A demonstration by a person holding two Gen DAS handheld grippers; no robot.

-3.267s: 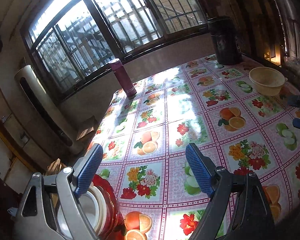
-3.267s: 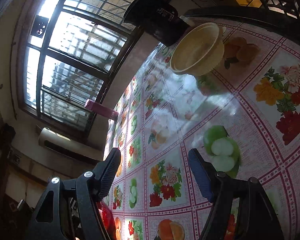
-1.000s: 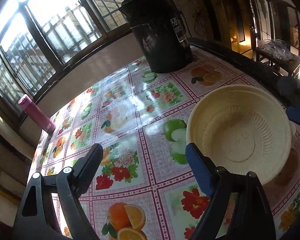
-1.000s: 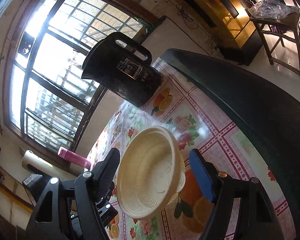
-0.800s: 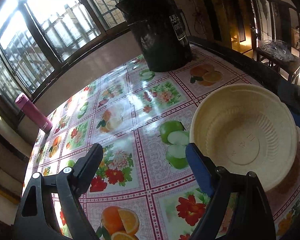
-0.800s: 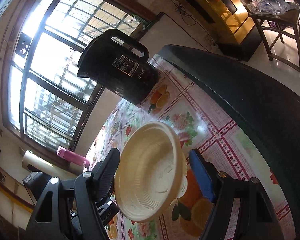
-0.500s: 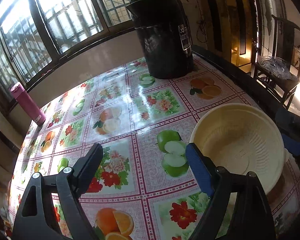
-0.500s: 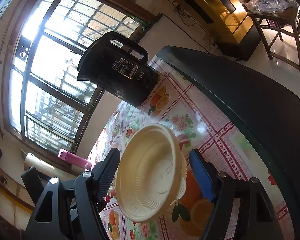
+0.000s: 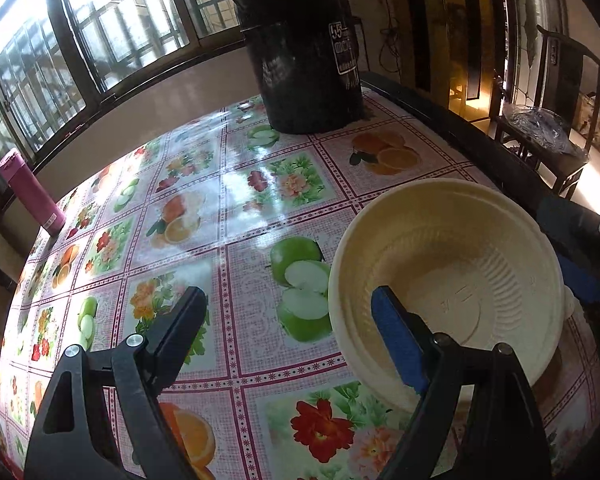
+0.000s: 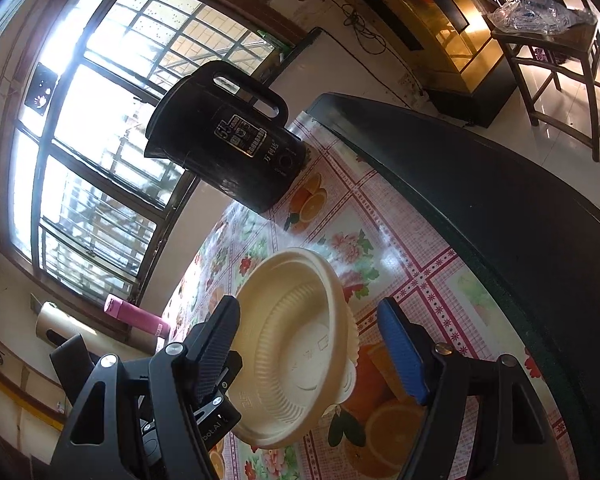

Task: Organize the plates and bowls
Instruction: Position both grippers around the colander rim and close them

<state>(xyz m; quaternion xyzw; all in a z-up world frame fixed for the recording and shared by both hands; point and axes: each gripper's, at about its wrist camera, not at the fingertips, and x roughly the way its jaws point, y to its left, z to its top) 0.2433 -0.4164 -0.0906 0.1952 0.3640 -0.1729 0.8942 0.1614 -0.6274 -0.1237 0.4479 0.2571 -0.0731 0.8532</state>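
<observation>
A cream plastic bowl stands on the fruit-patterned tablecloth near the table's right edge. My left gripper is open. Its blue right pad hangs over the bowl's inside, its black left finger stays outside, and the bowl's near rim lies between them. In the right wrist view the bowl lies ahead between the fingers of my open right gripper. The black left finger overlaps the bowl's rim, while the blue pad stands apart from it. That gripper's pad shows at the bowl's far side.
A tall black lidded container stands at the table's far end by the barred window. A pink bottle is at the far left. The table's dark edge runs close on the right, with a wooden chair beyond.
The left wrist view has rolled, and the bowl sits further left in it, so the blue right pad now overlaps the bowl's inside instead of its rim. The right view is almost unchanged.
</observation>
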